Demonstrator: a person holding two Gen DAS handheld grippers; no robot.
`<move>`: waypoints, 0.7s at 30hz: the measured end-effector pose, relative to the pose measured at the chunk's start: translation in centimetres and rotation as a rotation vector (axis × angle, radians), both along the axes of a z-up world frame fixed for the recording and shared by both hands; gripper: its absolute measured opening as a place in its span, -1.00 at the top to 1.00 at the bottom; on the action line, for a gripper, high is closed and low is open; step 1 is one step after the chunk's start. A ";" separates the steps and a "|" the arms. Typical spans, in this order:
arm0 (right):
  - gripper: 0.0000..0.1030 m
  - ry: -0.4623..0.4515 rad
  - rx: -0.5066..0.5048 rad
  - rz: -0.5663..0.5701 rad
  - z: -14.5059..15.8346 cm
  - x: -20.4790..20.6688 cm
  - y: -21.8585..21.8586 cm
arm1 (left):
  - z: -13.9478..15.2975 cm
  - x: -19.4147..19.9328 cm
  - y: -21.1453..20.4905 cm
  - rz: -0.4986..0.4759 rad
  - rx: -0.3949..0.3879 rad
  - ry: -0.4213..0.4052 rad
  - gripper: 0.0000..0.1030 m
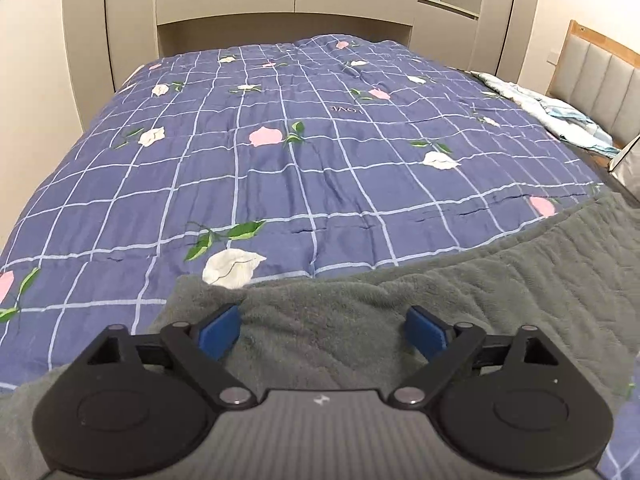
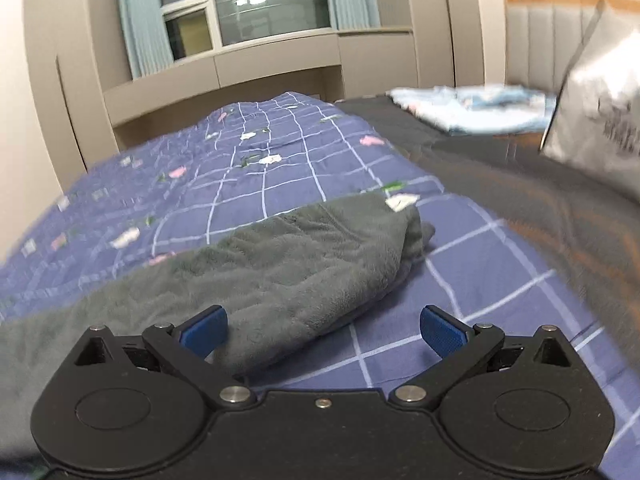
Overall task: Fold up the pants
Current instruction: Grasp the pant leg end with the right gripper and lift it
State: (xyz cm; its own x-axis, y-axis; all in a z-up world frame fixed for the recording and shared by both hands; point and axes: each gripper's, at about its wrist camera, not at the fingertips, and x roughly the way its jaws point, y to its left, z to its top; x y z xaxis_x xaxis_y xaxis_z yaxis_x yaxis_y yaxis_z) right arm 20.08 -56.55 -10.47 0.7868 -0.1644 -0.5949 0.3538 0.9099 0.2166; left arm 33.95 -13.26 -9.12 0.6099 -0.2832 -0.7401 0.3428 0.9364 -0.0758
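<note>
Grey fleece pants (image 1: 460,292) lie folded lengthwise on a blue checked quilt (image 1: 280,168) with flower prints. In the left wrist view my left gripper (image 1: 322,330) stands open just over the pants, its blue pads (image 1: 220,330) wide apart and pressing on nothing. The right wrist view shows the pants (image 2: 280,264) running from the lower left to a rolled end near the middle. My right gripper (image 2: 322,330) is open; the fabric's near edge lies between its pads (image 2: 442,332) without being pinched.
A pale blue folded blanket (image 2: 472,110) and a grey pillow (image 2: 600,120) lie by the padded headboard (image 1: 596,80) on the right. Beige cabinets (image 1: 280,4) and a window (image 2: 256,4) stand beyond the bed's far edge. A dark sheet (image 2: 520,184) borders the quilt.
</note>
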 end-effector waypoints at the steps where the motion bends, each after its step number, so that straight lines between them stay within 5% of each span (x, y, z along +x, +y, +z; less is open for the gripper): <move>1: -0.99 -0.005 0.041 -0.008 -0.3 0.1 -0.7 | 0.2 -0.3 0.1 0.002 -0.004 -0.001 -0.94; 6: -0.99 -0.067 0.198 -0.038 -1.7 1.2 -3.8 | 1.4 -2.4 0.1 0.006 -0.010 0.002 -0.99; 12: -0.98 -0.151 0.271 -0.067 -2.0 3.1 -5.9 | 1.8 -5.1 0.0 -0.023 -0.058 0.043 -0.99; 17: -0.09 -0.142 0.251 -0.153 -1.8 3.7 -5.8 | 2.8 -6.5 0.3 -0.032 -0.112 0.047 -0.99; 21: 0.37 -0.150 0.250 -0.198 -1.4 3.1 -5.9 | 4.1 -7.3 0.5 -0.033 -0.154 0.040 -0.99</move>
State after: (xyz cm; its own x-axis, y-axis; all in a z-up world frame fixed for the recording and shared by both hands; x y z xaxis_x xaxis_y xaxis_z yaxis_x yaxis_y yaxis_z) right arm 23.14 -62.44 -11.85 0.8357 -0.1865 -0.5166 0.4658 0.7389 0.4868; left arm 26.67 -12.80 -4.97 0.5690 -0.4147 -0.7101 0.3673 0.9008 -0.2317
